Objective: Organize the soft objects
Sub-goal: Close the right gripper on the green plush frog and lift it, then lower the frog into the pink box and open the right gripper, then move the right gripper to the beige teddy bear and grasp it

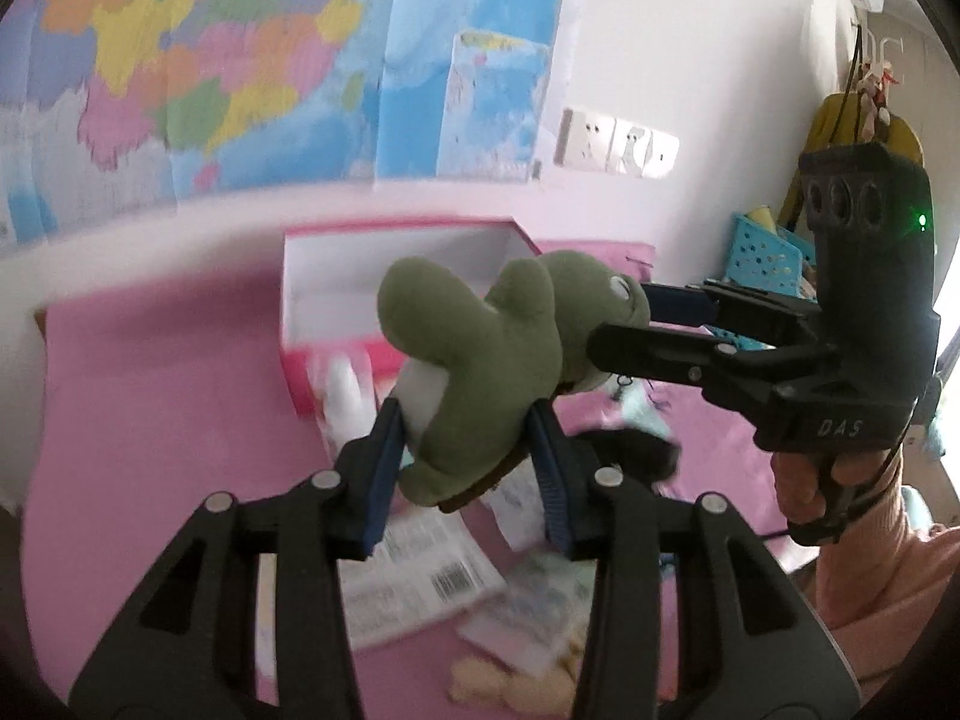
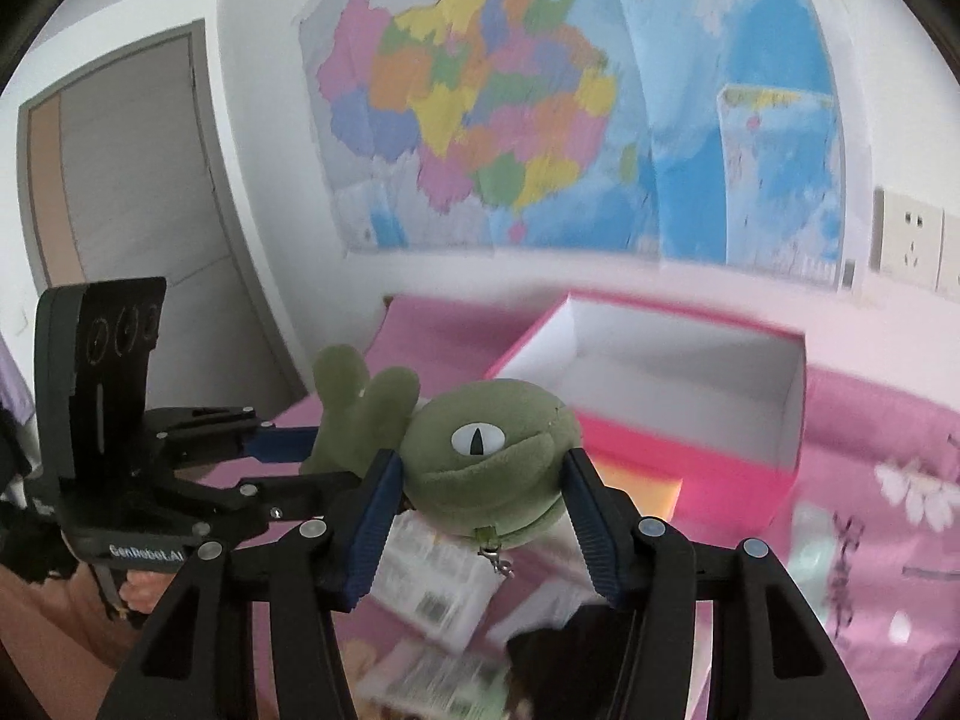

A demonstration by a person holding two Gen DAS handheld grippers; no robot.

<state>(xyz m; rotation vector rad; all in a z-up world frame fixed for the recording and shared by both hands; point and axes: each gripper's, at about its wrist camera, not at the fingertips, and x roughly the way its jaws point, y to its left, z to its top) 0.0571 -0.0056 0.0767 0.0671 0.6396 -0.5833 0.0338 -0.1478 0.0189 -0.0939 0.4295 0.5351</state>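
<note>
Left wrist: left gripper (image 1: 468, 450) clamped on plush (image 1: 480, 360) body, right gripper (image 2: 480, 480) clamped on its head, above pink box (image 2: 690, 420).

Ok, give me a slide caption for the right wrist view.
Both claws, right and left, grip a green plush toy above the open pink box.

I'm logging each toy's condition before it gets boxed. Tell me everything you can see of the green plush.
The green plush looks like a frog or lizard: olive fleece, a white belly patch, a white eye with a black slit pupil, rounded limbs, and a small metal clasp hanging under its head. It is held in the air above the pink surface, in front of the open pink box. The right tool clamps its head and the left tool clamps its body.
</note>
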